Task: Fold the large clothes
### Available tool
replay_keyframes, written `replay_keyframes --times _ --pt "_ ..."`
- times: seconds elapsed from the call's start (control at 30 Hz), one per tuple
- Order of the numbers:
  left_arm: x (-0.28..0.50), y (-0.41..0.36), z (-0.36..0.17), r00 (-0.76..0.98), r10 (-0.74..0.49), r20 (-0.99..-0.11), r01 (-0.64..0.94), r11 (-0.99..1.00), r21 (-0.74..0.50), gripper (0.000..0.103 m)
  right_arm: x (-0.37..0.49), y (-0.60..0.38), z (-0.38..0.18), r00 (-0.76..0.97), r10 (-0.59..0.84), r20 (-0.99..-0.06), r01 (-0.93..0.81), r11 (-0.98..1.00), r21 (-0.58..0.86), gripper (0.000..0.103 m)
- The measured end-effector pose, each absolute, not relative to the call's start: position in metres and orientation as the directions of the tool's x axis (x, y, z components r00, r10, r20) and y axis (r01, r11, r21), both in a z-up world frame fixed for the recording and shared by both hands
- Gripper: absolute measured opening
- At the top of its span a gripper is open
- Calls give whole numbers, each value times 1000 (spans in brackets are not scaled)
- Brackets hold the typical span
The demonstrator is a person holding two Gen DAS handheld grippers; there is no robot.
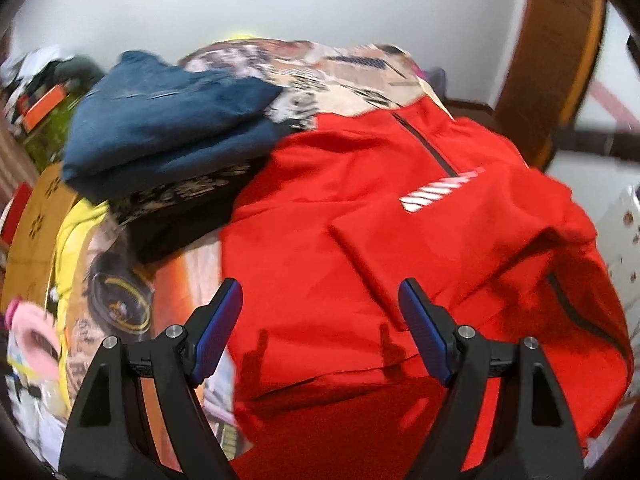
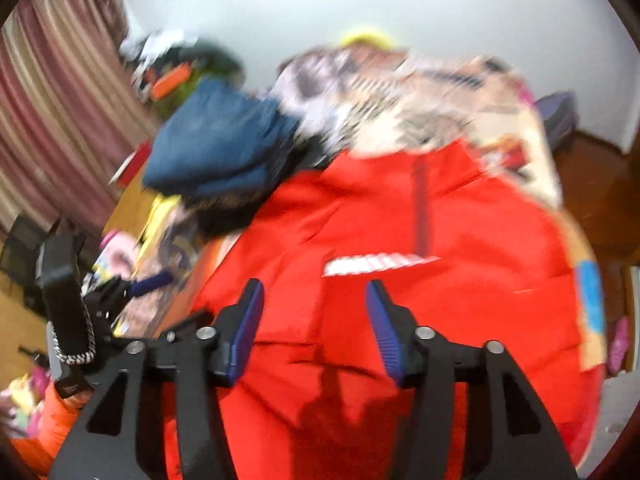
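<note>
A red jacket (image 1: 360,208) lay spread over a patterned bedspread (image 1: 340,76), filling the centre and right of the left wrist view, its dark zip (image 1: 426,142) running up toward the collar at upper centre and a white striped logo (image 1: 438,192) just below the zip's end. One sleeve (image 1: 420,248) lay folded across the chest, slanting from centre toward the right. The left gripper (image 1: 320,292) hung over the jacket's lower part at the bottom of the frame, its blue-padded jaws standing wide apart with nothing between them but the cloth below; their shadows fell on the red fabric. In the upper left a folded dark blue garment (image 1: 168,120) sat on top of a dark patterned one (image 1: 180,204), touching the jacket's left edge. The right wrist view was blurred: the right gripper (image 2: 315,294) stood at bottom centre above the same jacket (image 2: 400,220), jaws parted and gripping nothing, while the left gripper (image 2: 154,280) showed at the left edge beside the bedspread. A striped curtain (image 2: 60,100) hung at upper left.
</note>
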State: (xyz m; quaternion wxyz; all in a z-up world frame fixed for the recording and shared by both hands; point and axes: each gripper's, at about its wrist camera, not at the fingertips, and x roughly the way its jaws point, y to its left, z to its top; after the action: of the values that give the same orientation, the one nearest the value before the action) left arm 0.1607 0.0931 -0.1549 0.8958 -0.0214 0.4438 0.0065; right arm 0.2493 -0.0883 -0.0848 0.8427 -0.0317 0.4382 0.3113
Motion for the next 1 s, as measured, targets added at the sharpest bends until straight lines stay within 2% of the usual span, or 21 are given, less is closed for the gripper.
replay_keyframes --times 0.13,0.3,0.47,0.6,0.77,0.83,0.9,1.0 --pt "173 68 -169 549 -35 -835 62 998 -1 80 254 -130 -73 536 427 -728 -471 867 162 50" --pt "187 42 -188 489 -13 -872 134 989 61 79 256 -180 -75 618 315 -721 -347 931 109 51" --pt "202 23 -203 456 26 -890 190 974 126 80 255 -228 -86 622 263 -738 -237 961 142 51" --pt "216 24 -208 445 27 -895 178 977 118 78 253 -253 -100 614 206 -762 -161 978 134 51" --pt "227 33 -208 442 -18 -897 136 990 47 39 249 -268 -114 602 183 -777 -131 983 131 51" --pt "230 35 -203 457 -7 -890 124 991 56 16 248 -270 -118 595 180 -784 -125 983 131 51" --pt "229 41 -194 480 -15 -877 107 993 41 8 250 -270 -122 584 183 -791 -127 983 134 51" --pt "225 54 -169 546 -20 -838 69 997 22 7 253 -269 -127 573 193 -797 -134 981 142 51"
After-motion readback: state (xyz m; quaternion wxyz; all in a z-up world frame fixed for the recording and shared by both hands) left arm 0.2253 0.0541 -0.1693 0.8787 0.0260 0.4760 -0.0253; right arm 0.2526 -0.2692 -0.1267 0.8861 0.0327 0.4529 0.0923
